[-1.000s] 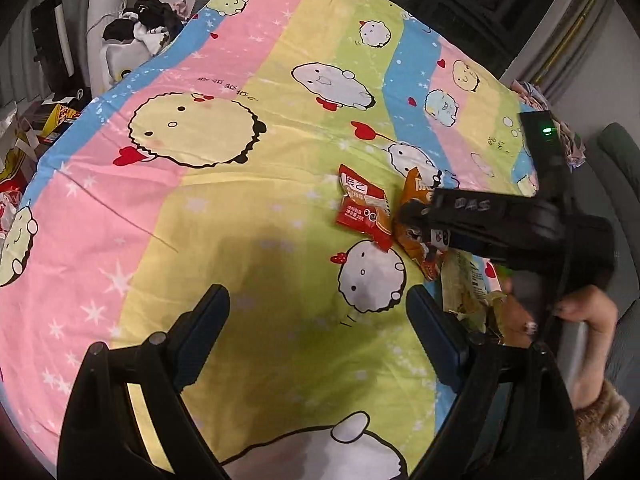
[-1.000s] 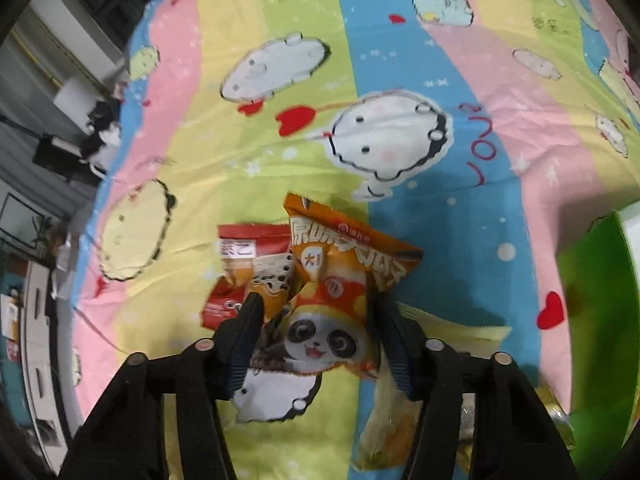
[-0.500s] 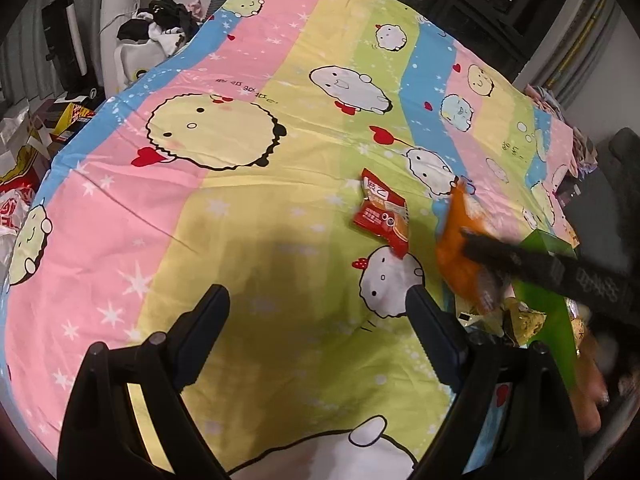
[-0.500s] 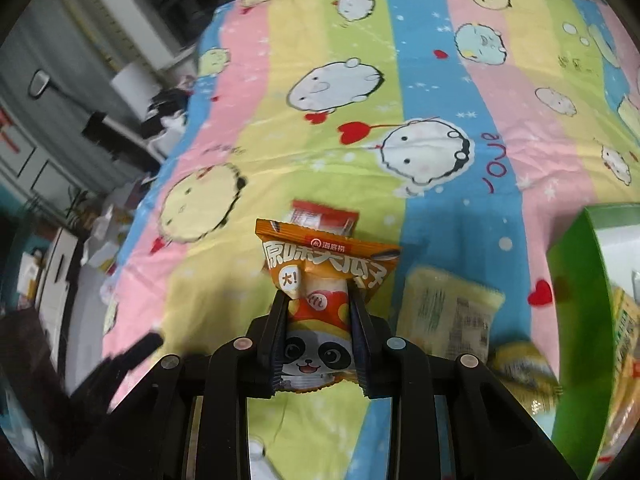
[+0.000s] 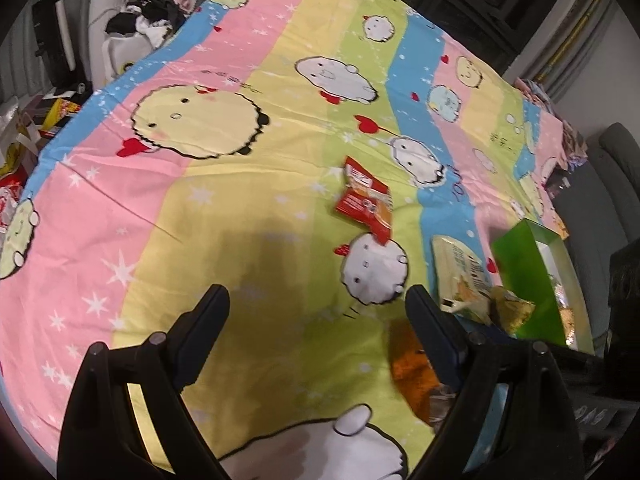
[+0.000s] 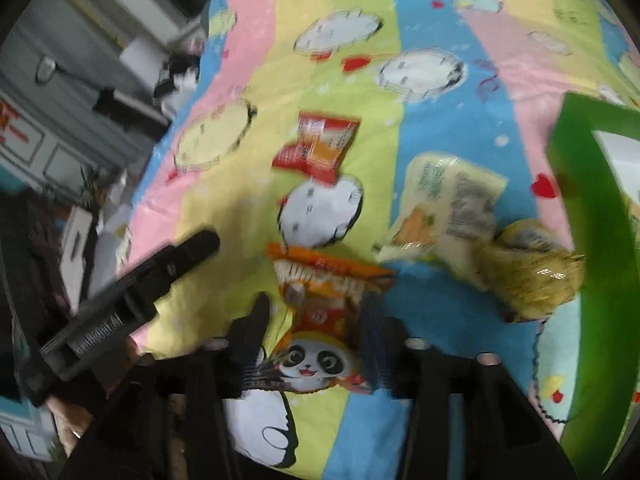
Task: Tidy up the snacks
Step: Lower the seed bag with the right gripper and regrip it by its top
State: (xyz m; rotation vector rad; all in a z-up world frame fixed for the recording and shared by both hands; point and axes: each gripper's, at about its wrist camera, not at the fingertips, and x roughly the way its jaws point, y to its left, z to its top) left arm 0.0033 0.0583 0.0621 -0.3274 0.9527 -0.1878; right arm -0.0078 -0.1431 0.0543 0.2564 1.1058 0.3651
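An orange panda snack bag (image 6: 320, 320) sits between the fingers of my right gripper (image 6: 316, 312), whose jaws are opening; the left pad stands clear of the bag. The same orange panda snack bag (image 5: 412, 376) shows blurred, partly behind my left gripper's right finger. My left gripper (image 5: 316, 296) hovers wide open over the bedsheet with nothing between its fingers. A red snack pack (image 5: 364, 204) (image 6: 320, 148) lies farther out on the sheet. A pale yellow pack (image 6: 452, 196) and a crinkled yellow pack (image 6: 536, 272) lie beside a green box (image 6: 588, 220).
The colourful cartoon bedsheet (image 5: 200, 208) covers the whole bed. The green box (image 5: 516, 272) stands at the right edge with packs inside. Clutter and bags (image 5: 24, 152) lie on the floor past the bed's left side. One left gripper finger (image 6: 176, 256) reaches in from the left.
My right gripper pinched the orange panda bag, lifted it away from the red pack and brought it near my left gripper; its jaws have now widened. The left gripper stayed put.
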